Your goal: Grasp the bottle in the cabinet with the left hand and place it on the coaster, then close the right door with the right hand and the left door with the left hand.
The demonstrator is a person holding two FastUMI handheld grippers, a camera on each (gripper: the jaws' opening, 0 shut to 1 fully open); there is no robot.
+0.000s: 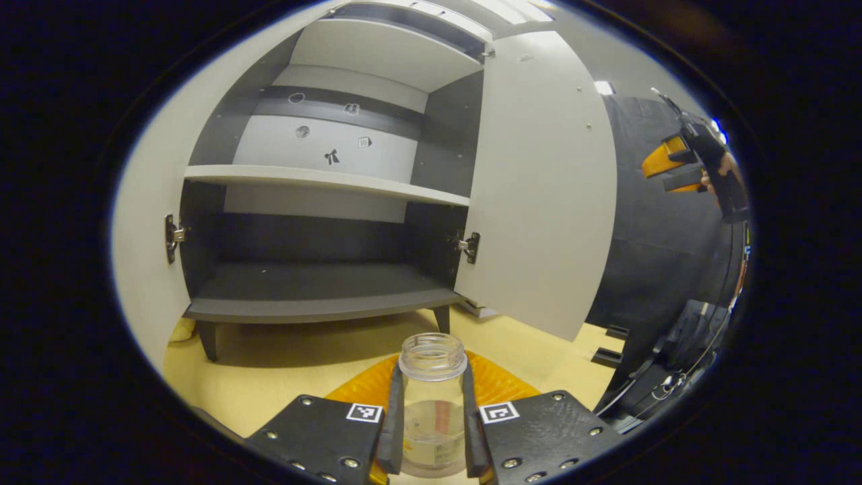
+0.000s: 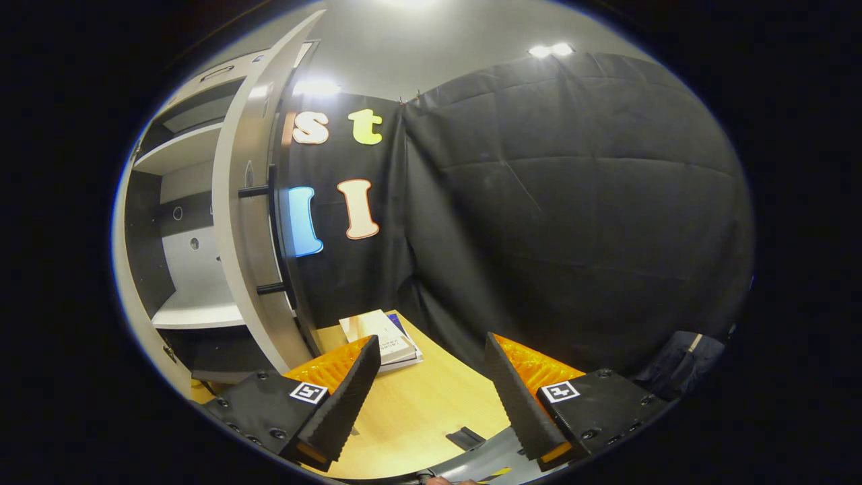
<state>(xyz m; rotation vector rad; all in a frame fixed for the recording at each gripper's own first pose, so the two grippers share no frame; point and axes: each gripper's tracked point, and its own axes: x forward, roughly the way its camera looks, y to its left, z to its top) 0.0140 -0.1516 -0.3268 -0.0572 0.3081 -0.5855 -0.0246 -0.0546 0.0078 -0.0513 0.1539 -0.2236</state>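
Yellowish worktop (image 1: 283, 377) before the grey cabinet (image 1: 323, 296): clear glass bottle (image 1: 433, 397) is clenched by left gripper (image 1: 433, 431); should be lowered straight, upright, before release.

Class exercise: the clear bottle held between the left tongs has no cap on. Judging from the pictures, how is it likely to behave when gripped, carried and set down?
The bottle looks rigid, so it should hold its shape in the left tongs. Its smooth clear wall may be slippery. It stands taller than wide with an open mouth, so it could tip if set down tilted.
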